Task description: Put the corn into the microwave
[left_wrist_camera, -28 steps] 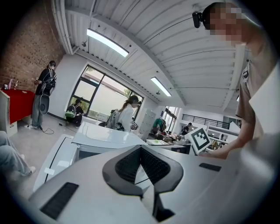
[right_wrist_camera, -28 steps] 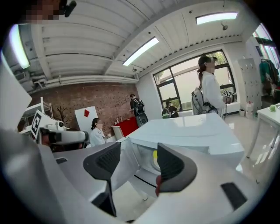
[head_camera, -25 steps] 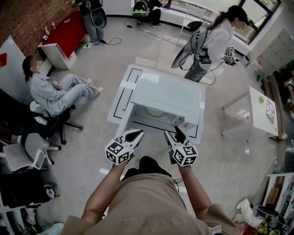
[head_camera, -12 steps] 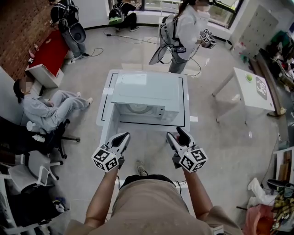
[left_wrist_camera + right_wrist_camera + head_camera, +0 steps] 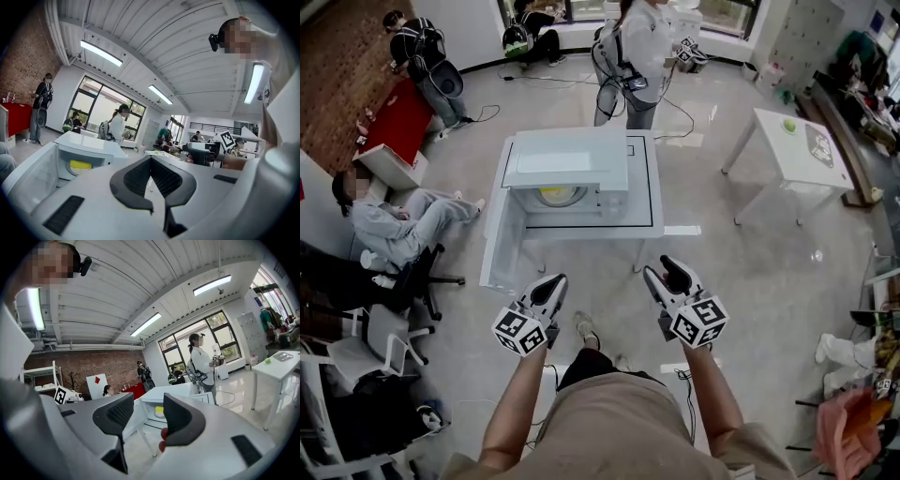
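**Corn's in, door's open: the door is the weak spot**

The corn sits inside the microwave, in the cavity. The door is swung wide to the left, along the table edge.

Biggest risk imo: the door never gets shut, so the job's only half done. Next: a gripper coming in fast clips the door's free edge & shoves the whole oven across the table, since nothing visible pins it down. A hard slam could also jolt the corn off its spot. The left side is tighter, as the door sticks out nearest that hand.

Pose: both arms are bent & held out in front of the body. Grippers are approx level, pointing twd the microwave, well apart from the table, side by side w/ a gap btwn them.
- Left gripper: jaws together, nothing in them.
- Right gripper: jaws apart & closing, nothing btwn them.
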